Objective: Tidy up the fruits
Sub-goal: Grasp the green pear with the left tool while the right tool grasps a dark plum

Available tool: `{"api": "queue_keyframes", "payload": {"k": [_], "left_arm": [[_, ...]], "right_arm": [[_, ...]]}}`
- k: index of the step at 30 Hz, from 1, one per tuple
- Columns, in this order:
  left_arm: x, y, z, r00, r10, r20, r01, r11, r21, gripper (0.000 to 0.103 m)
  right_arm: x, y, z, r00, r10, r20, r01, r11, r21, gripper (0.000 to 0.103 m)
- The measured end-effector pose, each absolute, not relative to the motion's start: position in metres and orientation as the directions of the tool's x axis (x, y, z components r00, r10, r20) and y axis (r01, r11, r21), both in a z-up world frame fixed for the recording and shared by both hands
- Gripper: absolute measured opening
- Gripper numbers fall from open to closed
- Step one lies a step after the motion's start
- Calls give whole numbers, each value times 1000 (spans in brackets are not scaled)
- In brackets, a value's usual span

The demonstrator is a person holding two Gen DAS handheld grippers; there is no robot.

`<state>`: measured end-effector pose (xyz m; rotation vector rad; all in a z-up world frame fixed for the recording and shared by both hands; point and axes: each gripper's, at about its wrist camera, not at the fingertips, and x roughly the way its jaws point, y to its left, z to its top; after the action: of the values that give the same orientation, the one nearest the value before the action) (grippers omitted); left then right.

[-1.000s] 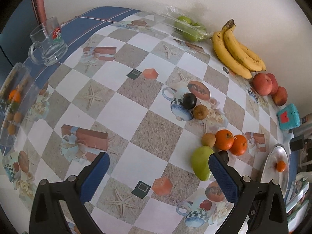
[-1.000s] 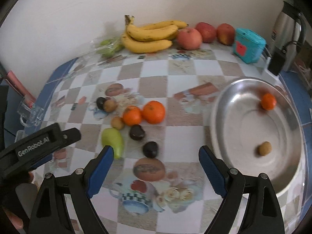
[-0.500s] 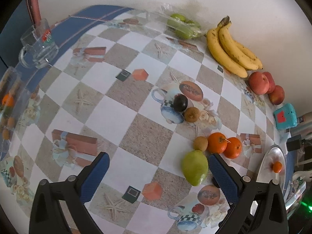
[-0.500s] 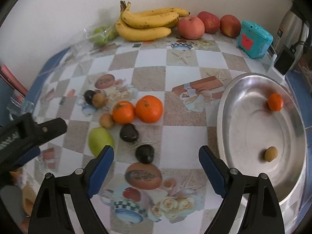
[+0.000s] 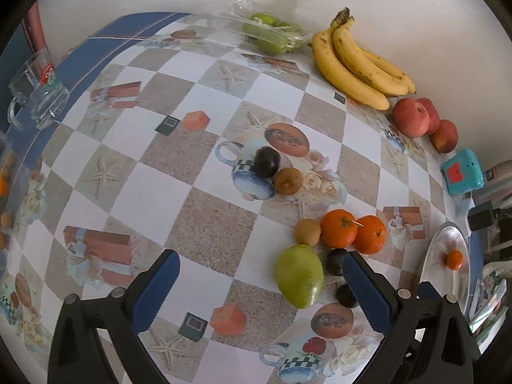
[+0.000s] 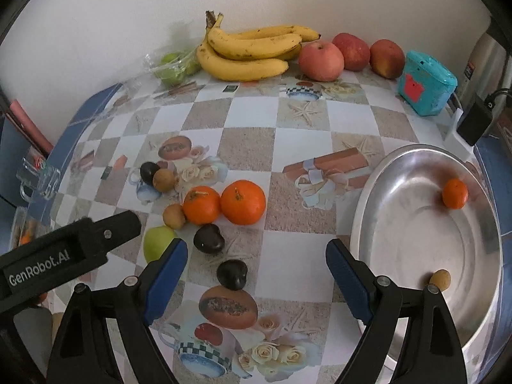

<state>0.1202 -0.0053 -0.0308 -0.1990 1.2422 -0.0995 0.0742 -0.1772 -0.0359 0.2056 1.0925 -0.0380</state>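
- Checked tablecloth, printed with starfish, teacups and gift boxes, spread up to a pale wall.
- Left gripper held above the cloth, blue-padded fingers spread wide, nothing between them.
- Right gripper likewise spread wide and empty, hovering over the cloth just left of the metal bowl.
- Green pear lying near the left gripper's right-hand pad, partly hidden behind the right gripper's left pad in the right wrist view.
- Two oranges side by side near mid-table, touching or nearly so; small brown fruit just beside the left one.
- Two dark plums below the oranges, apart from each other, the nearer one roughly between the right gripper's pads.
- Another dark plum and a brown fruit paired further left, touching, on a printed teacup.
- Inside the metal bowl: a small orange near the far wall and a small brown fruit near the front, well apart.
- Banana bunch against the wall, with three red apples in a row to its right.
- Green fruit in clear plastic wrap left of the bananas.
- Turquoise box right of the apples; steel kettle at the far right edge.
- Glass mug at the table's left edge.
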Motion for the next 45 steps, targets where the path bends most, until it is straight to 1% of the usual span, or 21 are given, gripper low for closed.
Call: {"api": "queue_keyframes", "payload": {"k": [3, 4, 6, 7, 8, 12, 14, 16, 18, 20, 21, 22, 26, 28, 31, 33, 35, 38, 45], "left_arm": [[120, -6, -34, 311, -196, -930, -35, 976, -217, 102], [120, -6, -36, 305, -203, -930, -41, 973, -226, 102], [120, -6, -39, 293, -217, -931, -50, 969, -241, 101], [120, -6, -42, 285, -224, -932, -54, 967, -249, 100], [120, -6, -43, 279, -229, -933, -54, 966, -253, 98], [120, -10, -50, 253, -258, -932, -45, 959, -278, 90], [120, -14, -52, 245, -270, -931, -33, 958, -286, 84], [120, -18, -54, 236, -278, -931, -22, 957, -291, 81], [120, -20, -58, 221, -292, -931, -18, 953, -303, 76], [120, -23, -61, 206, -302, -931, -16, 950, -312, 71], [120, -24, -63, 198, -309, -930, -16, 948, -318, 69], [121, -25, -64, 193, -313, -930, -17, 946, -322, 66], [120, -25, -66, 185, -321, -929, -20, 944, -331, 53], [120, -25, -65, 189, -323, -927, -21, 943, -333, 49], [120, -23, -65, 189, -338, -922, -26, 937, -349, 44], [120, -23, -64, 189, -341, -921, -28, 936, -352, 43], [120, -23, -64, 190, -340, -921, -27, 936, -352, 43], [120, -23, -64, 190, -342, -920, -30, 935, -354, 42], [120, -19, -59, 202, -350, -915, -36, 931, -364, 42]], "right_arm": [[73, -178, -38, 457, 77, -886, 127, 980, 151, 87], [73, -178, -39, 456, 80, -886, 123, 981, 151, 84], [72, -179, -42, 449, 104, -887, 119, 978, 174, 81], [72, -179, -42, 448, 114, -887, 118, 976, 185, 77], [72, -179, -44, 441, 125, -889, 117, 974, 195, 73], [72, -178, -52, 418, 152, -896, 116, 969, 219, 63], [72, -177, -56, 408, 169, -897, 111, 966, 232, 56], [73, -175, -59, 397, 174, -901, 107, 966, 233, 55], [73, -174, -62, 389, 173, -905, 107, 967, 231, 52], [73, -174, -66, 375, 185, -908, 107, 965, 241, 46], [73, -173, -68, 371, 189, -909, 107, 964, 244, 45], [73, -173, -70, 366, 193, -911, 106, 963, 246, 43], [74, -171, -72, 363, 201, -910, 106, 961, 254, 41], [74, -170, -72, 365, 206, -908, 105, 960, 261, 38], [75, -169, -73, 366, 211, -906, 104, 959, 265, 37], [75, -169, -73, 367, 214, -905, 103, 958, 269, 36], [75, -169, -73, 366, 222, -904, 100, 956, 275, 32], [77, -167, -74, 363, 227, -904, 95, 956, 278, 30], [77, -165, -74, 362, 231, -903, 95, 955, 282, 30]]}}
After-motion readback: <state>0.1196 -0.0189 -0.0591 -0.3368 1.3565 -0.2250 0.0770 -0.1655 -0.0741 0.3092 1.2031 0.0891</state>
